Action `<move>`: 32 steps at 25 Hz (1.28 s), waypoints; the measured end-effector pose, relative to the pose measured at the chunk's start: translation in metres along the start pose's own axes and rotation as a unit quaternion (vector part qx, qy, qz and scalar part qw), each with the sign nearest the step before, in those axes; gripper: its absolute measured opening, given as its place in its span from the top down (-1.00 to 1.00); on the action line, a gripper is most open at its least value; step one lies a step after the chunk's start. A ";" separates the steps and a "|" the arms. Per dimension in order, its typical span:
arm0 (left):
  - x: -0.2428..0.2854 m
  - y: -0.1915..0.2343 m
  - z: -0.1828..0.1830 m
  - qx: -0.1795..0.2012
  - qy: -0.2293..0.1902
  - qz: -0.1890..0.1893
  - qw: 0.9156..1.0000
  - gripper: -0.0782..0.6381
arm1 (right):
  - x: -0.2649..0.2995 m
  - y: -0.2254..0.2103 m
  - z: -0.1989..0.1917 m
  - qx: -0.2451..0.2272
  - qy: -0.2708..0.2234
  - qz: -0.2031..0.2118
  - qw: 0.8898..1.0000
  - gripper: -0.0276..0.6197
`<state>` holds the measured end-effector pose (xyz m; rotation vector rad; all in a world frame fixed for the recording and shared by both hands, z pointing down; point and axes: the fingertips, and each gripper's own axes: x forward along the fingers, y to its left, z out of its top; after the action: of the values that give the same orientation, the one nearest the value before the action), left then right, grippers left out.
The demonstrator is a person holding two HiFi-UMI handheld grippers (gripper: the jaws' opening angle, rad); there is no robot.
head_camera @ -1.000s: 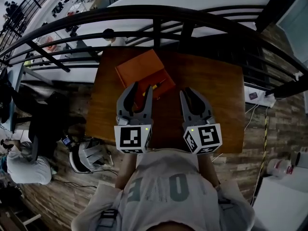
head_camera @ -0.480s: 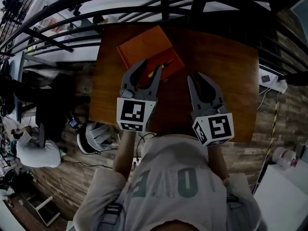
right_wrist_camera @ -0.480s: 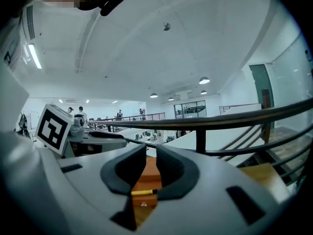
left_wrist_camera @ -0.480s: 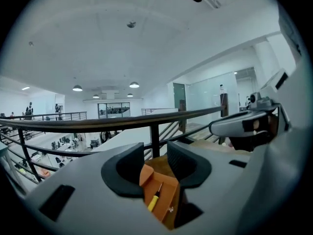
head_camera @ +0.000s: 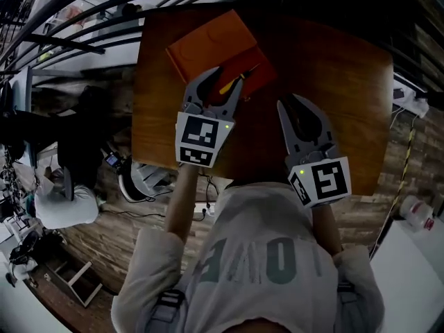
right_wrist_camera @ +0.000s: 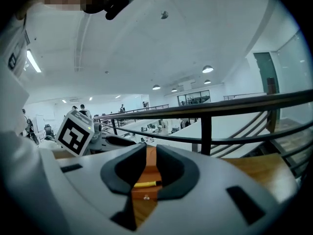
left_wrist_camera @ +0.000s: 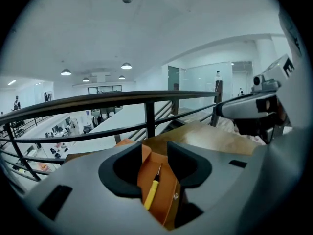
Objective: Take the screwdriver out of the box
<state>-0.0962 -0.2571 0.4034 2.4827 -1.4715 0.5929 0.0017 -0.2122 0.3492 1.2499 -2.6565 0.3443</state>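
An orange box (head_camera: 208, 47) lies with its lid folded back on the far left part of the wooden table (head_camera: 326, 68). The screwdriver (head_camera: 232, 85), yellow-handled with a thin dark shaft, rests inside the box's lower half, lying at a slant with the tip pointing away from the person.

The left gripper (head_camera: 225, 82) hovers at the near edge of the box with its fingers spread apart and nothing pinched. In the left gripper view the screwdriver (left_wrist_camera: 151, 192) shows through the gap between the fingers, lying on the box's orange floor (left_wrist_camera: 164, 190) beyond them.

The right gripper (head_camera: 295, 106) hangs over bare table to the right of the box, apart from it. Its fingers are also parted by a narrow gap and hold nothing. In the right gripper view it is turned toward the box, and the screwdriver (right_wrist_camera: 145, 183) appears crosswise through that gap, with the left gripper's marker cube (right_wrist_camera: 76, 132) off to the side.

A black railing (head_camera: 69, 40) runs along the far side of the table.
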 end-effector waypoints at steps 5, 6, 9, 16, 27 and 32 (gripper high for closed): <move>0.021 0.006 -0.026 -0.016 0.052 -0.025 0.998 0.34 | 0.012 0.000 -0.014 0.011 0.021 0.015 1.000 0.70; 0.024 0.006 -0.030 -0.016 0.060 -0.028 0.998 0.34 | 0.014 0.001 -0.017 0.012 0.025 0.019 0.999 0.70; 0.035 0.006 -0.047 -0.005 0.086 -0.039 0.996 0.34 | 0.018 0.006 -0.027 0.016 0.039 0.033 0.999 0.70; 0.061 -0.003 -0.089 0.013 0.164 -0.086 0.983 0.31 | 0.026 0.010 -0.051 0.017 0.078 0.056 0.995 0.70; 0.078 0.000 -0.141 -0.008 0.257 -0.114 0.960 0.31 | 0.033 -0.001 -0.067 0.027 0.102 0.052 0.993 0.70; 0.084 0.001 -0.153 -0.016 0.295 -0.120 0.948 0.31 | 0.037 -0.002 -0.060 0.040 0.098 0.057 0.993 0.70</move>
<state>-0.0976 -0.2690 0.5778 2.1317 -0.9267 1.1213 -0.0158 -0.2235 0.4169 1.0286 -2.5721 0.5651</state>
